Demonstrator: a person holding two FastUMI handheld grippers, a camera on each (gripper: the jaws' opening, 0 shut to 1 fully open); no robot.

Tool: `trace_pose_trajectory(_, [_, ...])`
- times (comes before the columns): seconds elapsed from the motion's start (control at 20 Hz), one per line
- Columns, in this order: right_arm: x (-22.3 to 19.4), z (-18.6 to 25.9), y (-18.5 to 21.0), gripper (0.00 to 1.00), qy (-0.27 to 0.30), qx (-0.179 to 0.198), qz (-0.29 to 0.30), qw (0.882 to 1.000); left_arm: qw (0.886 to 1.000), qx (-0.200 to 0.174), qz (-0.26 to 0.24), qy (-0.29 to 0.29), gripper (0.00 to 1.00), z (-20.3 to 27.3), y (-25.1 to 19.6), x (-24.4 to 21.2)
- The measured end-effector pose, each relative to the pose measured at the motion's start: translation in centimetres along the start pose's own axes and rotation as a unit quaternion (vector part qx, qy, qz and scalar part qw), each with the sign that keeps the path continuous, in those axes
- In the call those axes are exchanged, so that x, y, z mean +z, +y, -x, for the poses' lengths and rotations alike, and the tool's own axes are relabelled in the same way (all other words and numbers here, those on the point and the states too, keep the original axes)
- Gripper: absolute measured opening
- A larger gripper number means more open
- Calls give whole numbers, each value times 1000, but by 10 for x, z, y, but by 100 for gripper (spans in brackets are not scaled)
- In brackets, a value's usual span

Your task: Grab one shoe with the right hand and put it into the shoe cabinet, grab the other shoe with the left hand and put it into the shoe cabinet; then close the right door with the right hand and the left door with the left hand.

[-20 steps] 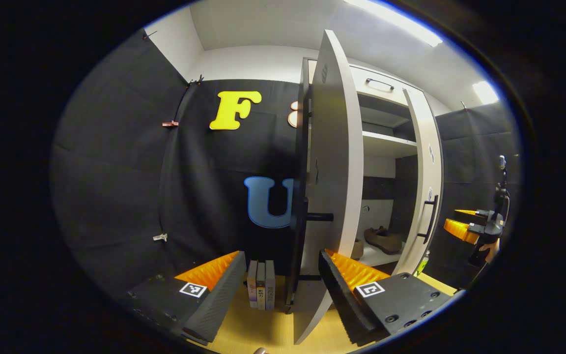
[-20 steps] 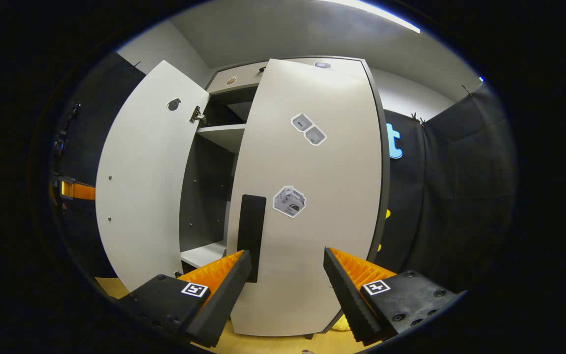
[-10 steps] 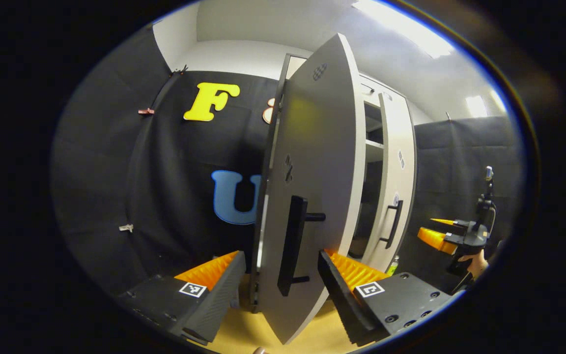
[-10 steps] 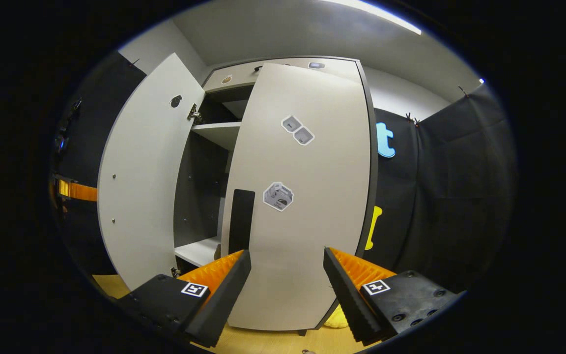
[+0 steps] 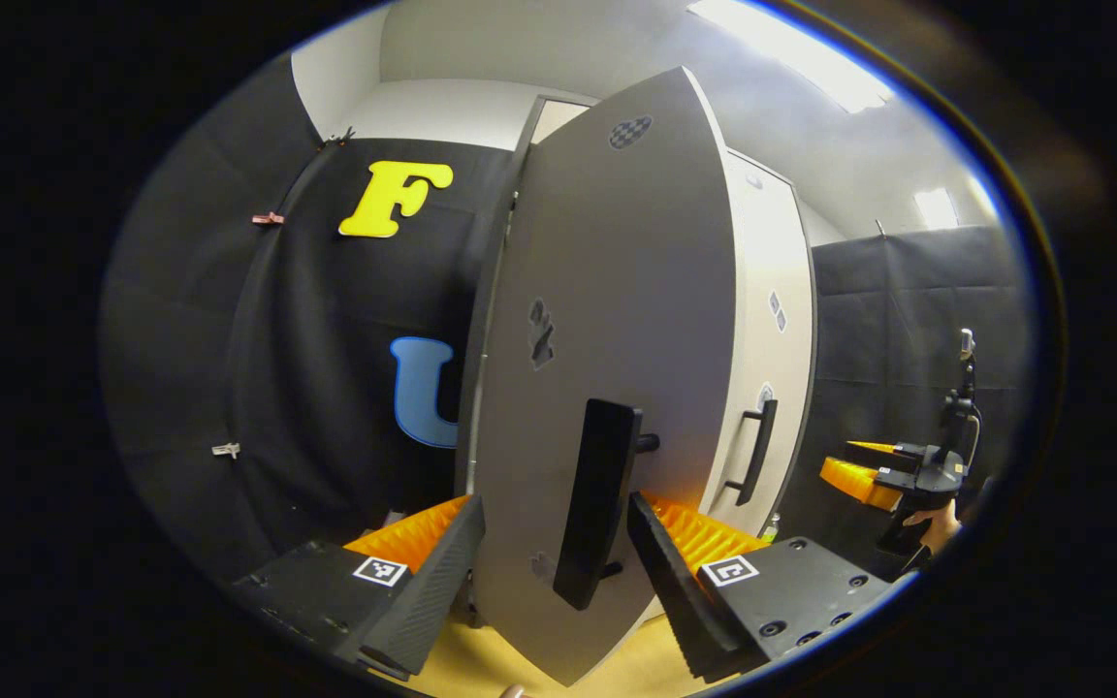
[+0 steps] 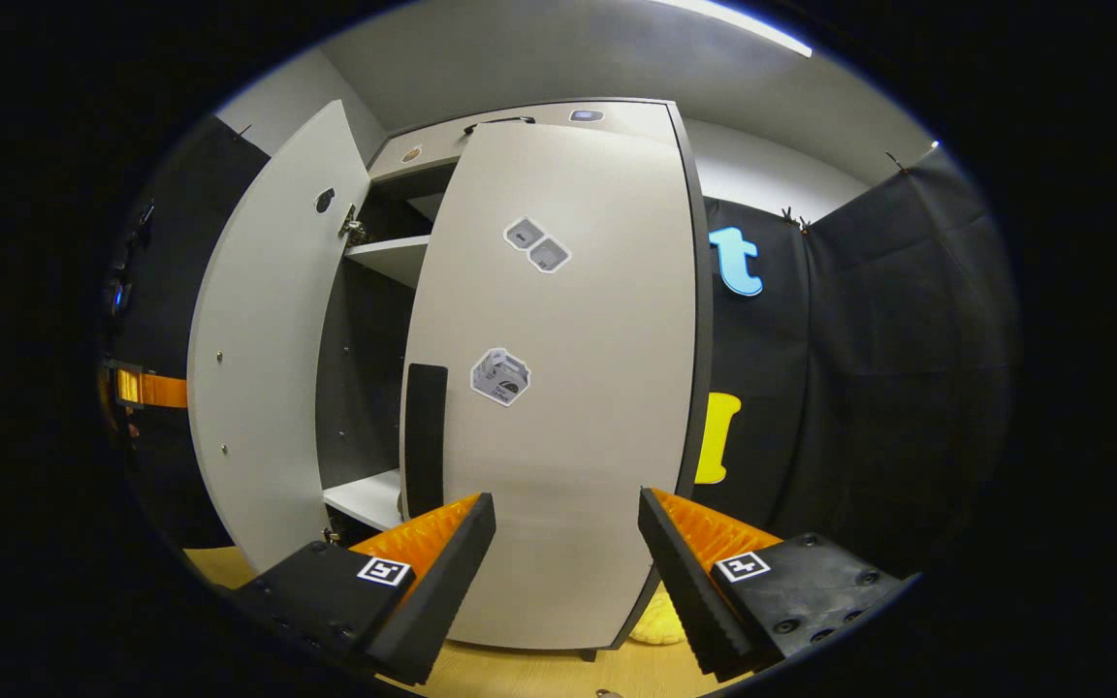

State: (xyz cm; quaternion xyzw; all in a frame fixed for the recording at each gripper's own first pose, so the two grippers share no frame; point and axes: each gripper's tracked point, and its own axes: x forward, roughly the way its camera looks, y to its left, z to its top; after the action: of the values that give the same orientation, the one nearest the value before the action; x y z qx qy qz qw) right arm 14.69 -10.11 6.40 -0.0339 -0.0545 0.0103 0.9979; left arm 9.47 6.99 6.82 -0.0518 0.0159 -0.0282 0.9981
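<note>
The cabinet's left door (image 5: 617, 291) stands half-swung right in front of my left gripper (image 5: 554, 543). That gripper is open, and the door's black handle (image 5: 597, 504) hangs between its fingers without being clamped. Behind it the right door (image 5: 772, 368) looks almost shut. A hand holds my right gripper (image 5: 869, 465) beside that door. In the right gripper view my right gripper (image 6: 563, 543) is open, just off the right door (image 6: 568, 388) and right of its black handle (image 6: 425, 436). The left door (image 6: 258, 339) is still ajar. The shoes are hidden behind the doors.
Through the gap between the doors I see a white lower shelf (image 6: 365, 494) and an upper shelf (image 6: 389, 257). A yellow object (image 6: 660, 620) lies on the wooden floor (image 6: 520, 674) under the right door's corner. Black cloth walls enclose both sides.
The left door has swung toward shut, turning its front and handle to my left gripper and hiding the shoes. The right door has closed further, narrowing the gap.
</note>
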Motion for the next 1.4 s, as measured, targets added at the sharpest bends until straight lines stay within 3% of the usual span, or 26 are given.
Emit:
trace_pose_trajectory(0.35, [-5,-10,-27,98,4,-12,-2,1000,999,-42,17,-4,95,-61,-50,-4])
trace_pose_trajectory(0.6, [-10,-12,-45,98,6,-23,3,1000,999,-30,-42,-4,94,-95,-64,1])
trace_pose_trajectory(0.95, [-14,-12,-53,98,13,-21,-6,1000,998,-9,-69,-1,97,-124,-80,-2])
trace_pose_trajectory(1.1, [-14,-9,-56,98,15,-23,-10,1000,998,-3,-62,-4,92,-136,-83,-3])
trace_pose_trajectory(1.2, [-13,-7,-57,98,16,-23,-16,999,998,5,-55,-5,94,-144,-82,-2])
trace_pose_trajectory(1.4, [-6,0,-49,98,10,-19,-20,1000,997,18,-75,-14,94,-138,-93,-1])
